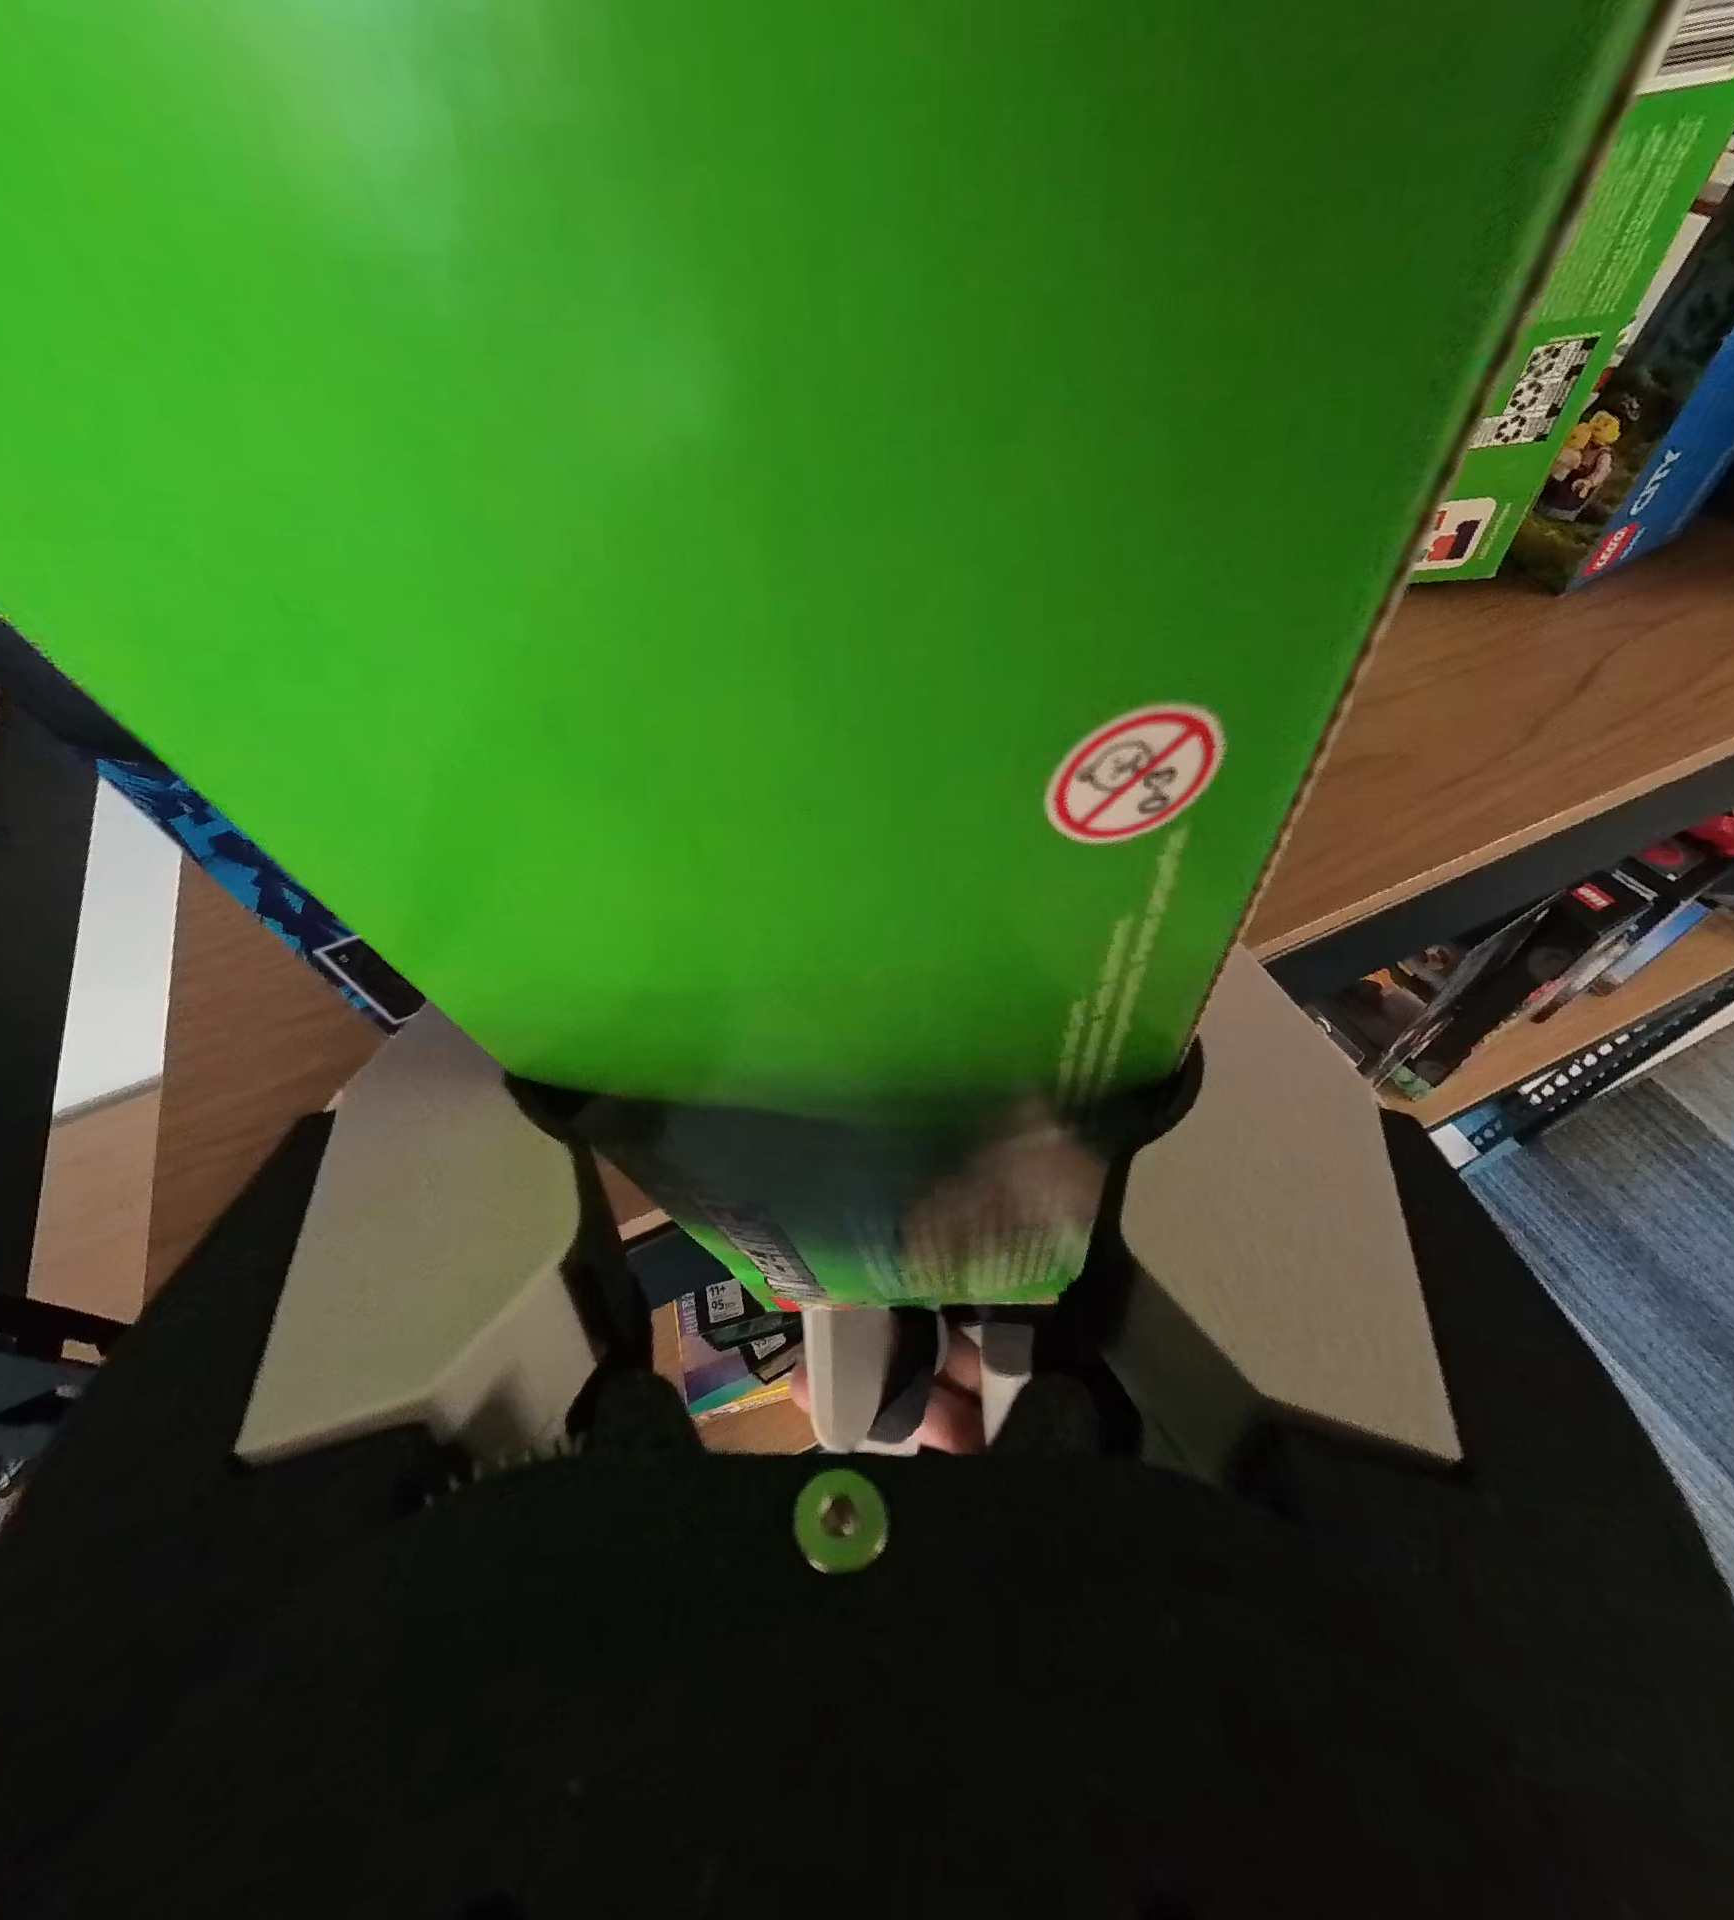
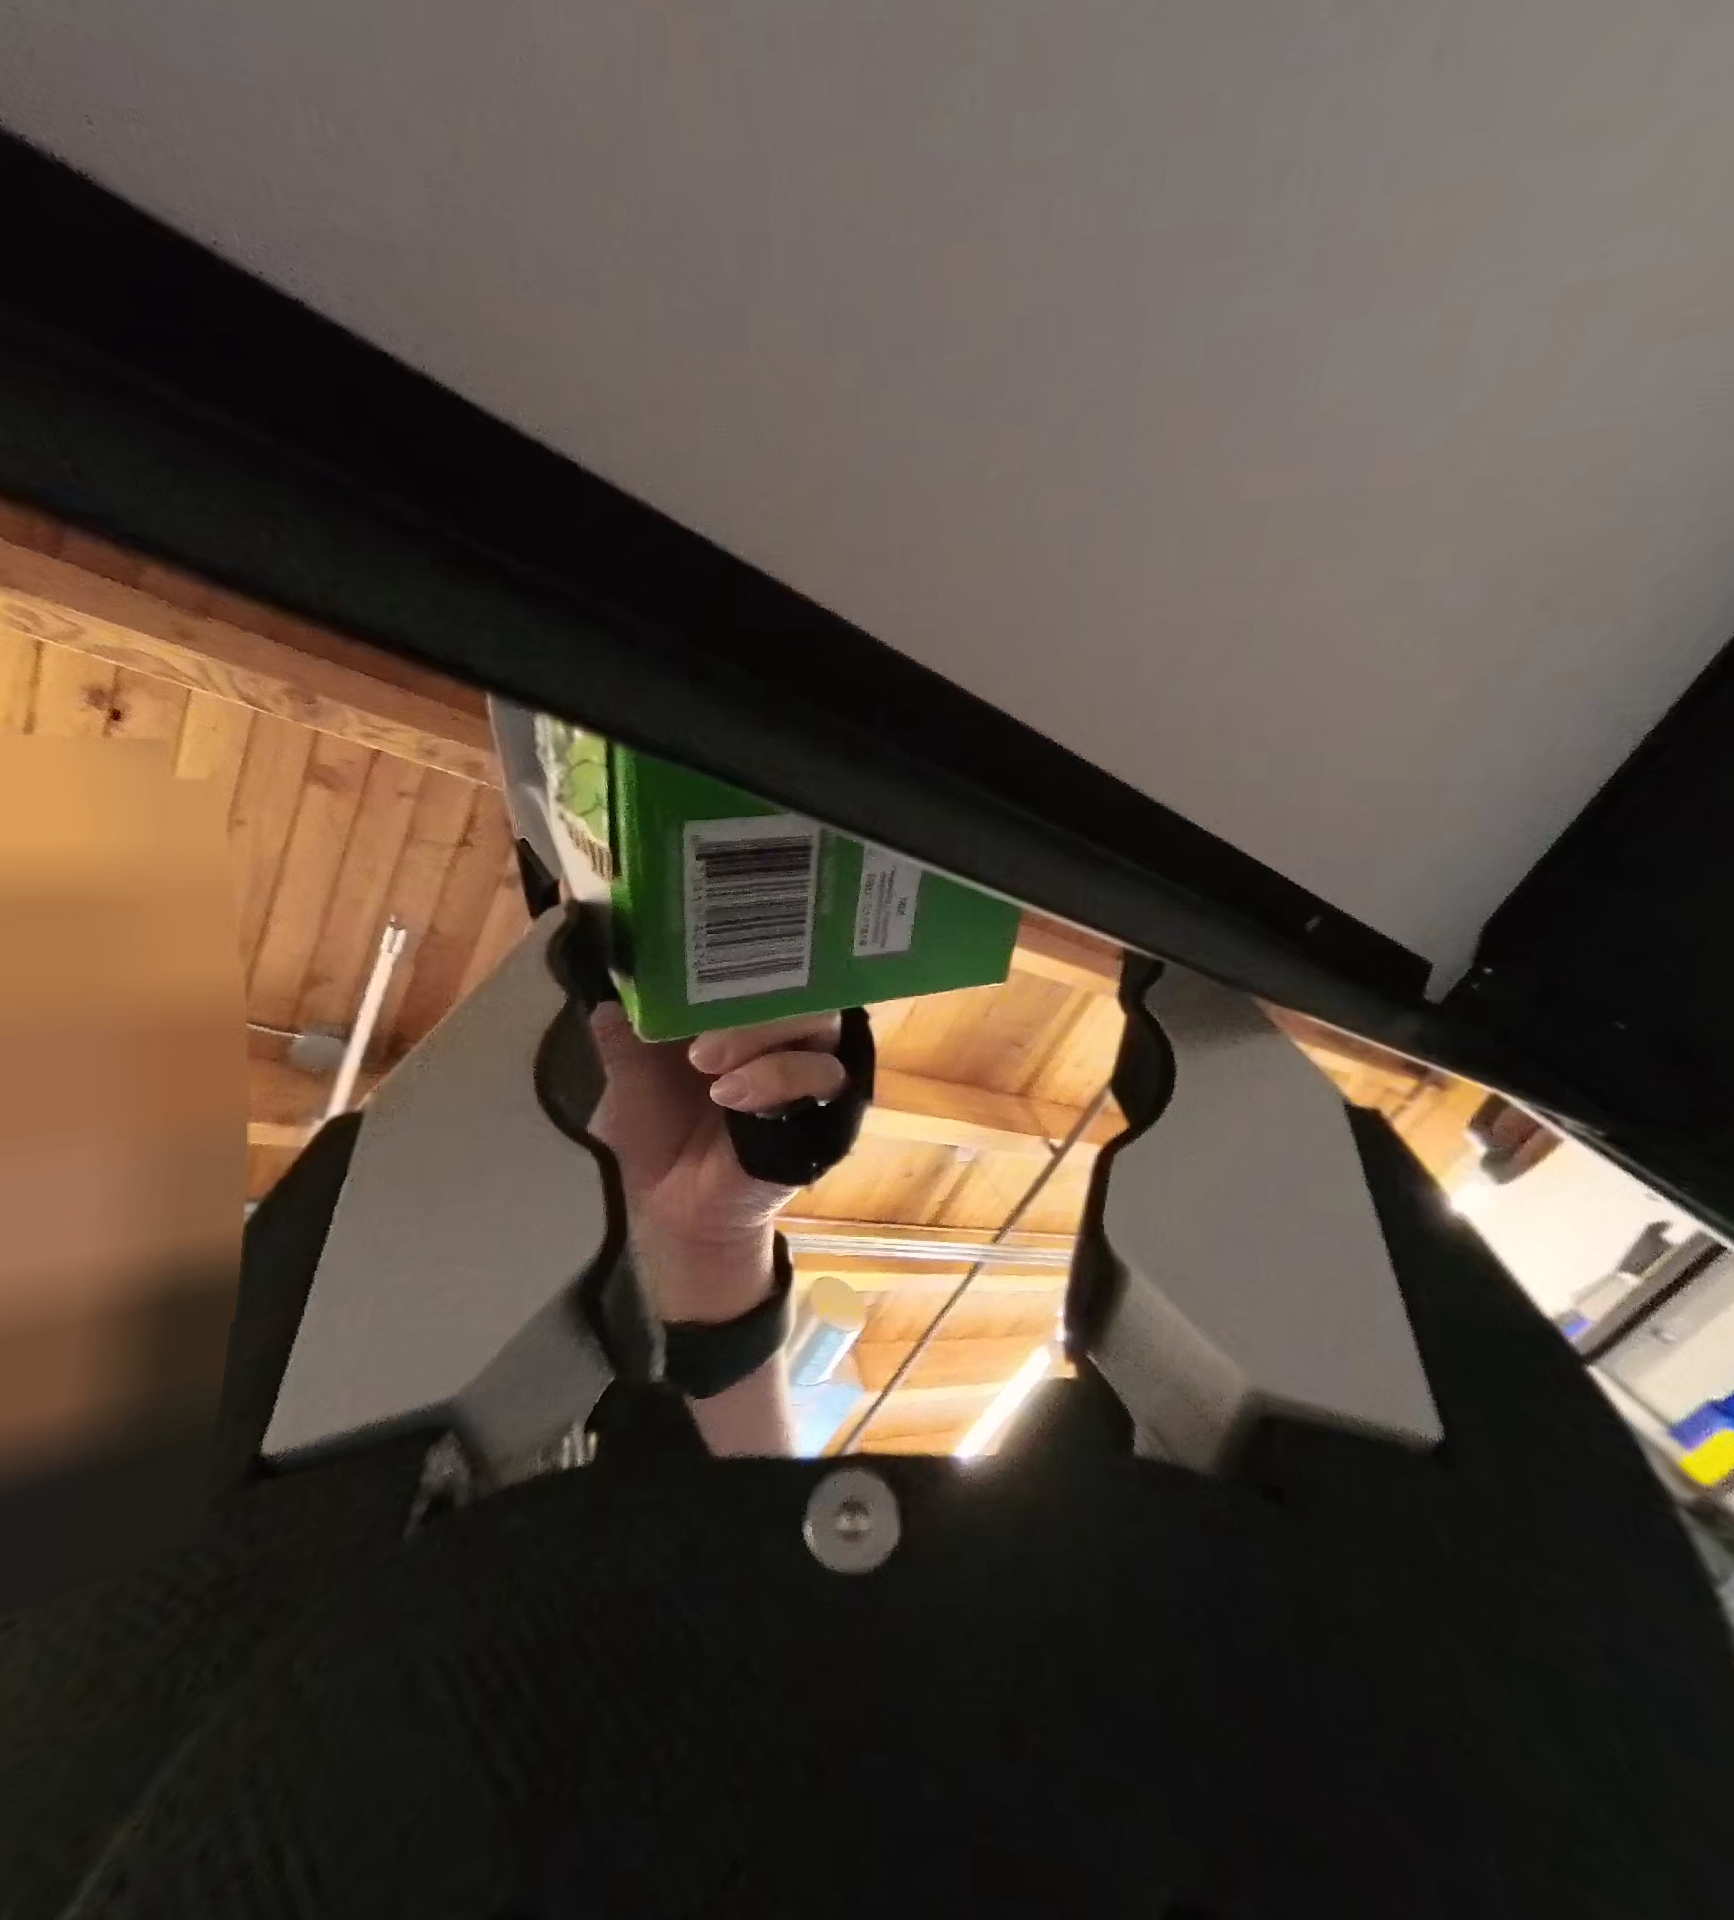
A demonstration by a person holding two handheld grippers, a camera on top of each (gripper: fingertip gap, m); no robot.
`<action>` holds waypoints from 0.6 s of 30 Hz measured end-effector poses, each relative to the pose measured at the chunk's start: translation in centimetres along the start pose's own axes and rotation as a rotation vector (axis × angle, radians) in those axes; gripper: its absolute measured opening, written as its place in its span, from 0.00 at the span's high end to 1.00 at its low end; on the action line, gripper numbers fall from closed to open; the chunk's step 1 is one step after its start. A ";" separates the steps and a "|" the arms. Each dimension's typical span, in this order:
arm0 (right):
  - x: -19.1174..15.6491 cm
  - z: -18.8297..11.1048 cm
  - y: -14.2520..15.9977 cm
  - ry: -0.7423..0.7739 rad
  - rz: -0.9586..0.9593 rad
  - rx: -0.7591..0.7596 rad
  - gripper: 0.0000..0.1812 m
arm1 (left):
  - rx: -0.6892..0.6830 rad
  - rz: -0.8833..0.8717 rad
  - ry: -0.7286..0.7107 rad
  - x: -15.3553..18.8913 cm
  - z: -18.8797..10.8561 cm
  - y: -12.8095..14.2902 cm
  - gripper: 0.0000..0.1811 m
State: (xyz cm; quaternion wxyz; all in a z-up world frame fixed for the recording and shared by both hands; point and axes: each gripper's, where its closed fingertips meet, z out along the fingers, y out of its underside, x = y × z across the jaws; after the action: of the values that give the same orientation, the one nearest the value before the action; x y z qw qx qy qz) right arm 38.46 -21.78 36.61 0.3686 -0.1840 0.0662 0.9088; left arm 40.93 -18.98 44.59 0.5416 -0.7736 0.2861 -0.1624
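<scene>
My left gripper [image 1: 852, 1101] is shut on the narrow end of a large green box [image 1: 634, 468], which fills the upper part of the left wrist view and leans toward a wooden shelf [image 1: 1528, 727]. My right gripper [image 1: 894, 1382] shows small beneath the box. In the right wrist view my right gripper [image 2: 858, 966] is open and empty, pointing up under a shelf. Beyond it a hand [image 2: 707, 1153] holds the left gripper [image 2: 697, 935], shut on the green box [image 2: 821, 914], whose end bears a barcode.
Another green box [image 1: 1569, 312] and a blue box [image 1: 1715, 416] stand on the wooden shelf at right. A lower shelf [image 1: 1590, 987] holds several boxes. Grey-blue carpet [image 1: 1673, 1299] lies below. A black shelf beam [image 2: 634, 582], white panel [image 2: 1050, 312] and wooden ceiling [image 2: 354, 831] are overhead. My hands' fingertips stand some 10 cm from each other.
</scene>
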 end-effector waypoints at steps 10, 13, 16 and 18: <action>-0.9 1.4 -0.2 -0.153 0.097 0.023 0.45 | -0.007 -0.008 0.018 0.2 -0.2 -0.1 0.40; -1.3 1.7 -0.4 -0.136 0.073 0.013 0.50 | -0.008 -0.016 0.023 0.1 -0.2 -0.1 0.40; -1.1 1.7 -0.4 -0.098 0.070 0.002 0.53 | -0.005 -0.034 0.032 -0.1 -0.2 -0.2 0.39; -1.0 1.7 -0.4 -0.077 0.074 0.004 0.54 | -0.001 -0.043 0.039 -0.2 -0.2 -0.3 0.40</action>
State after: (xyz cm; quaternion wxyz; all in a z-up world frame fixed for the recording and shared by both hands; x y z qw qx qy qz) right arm 38.88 -21.72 38.61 0.3376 -0.1456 0.0607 0.9280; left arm 40.77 -18.97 44.91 0.5319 -0.7766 0.2800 -0.1889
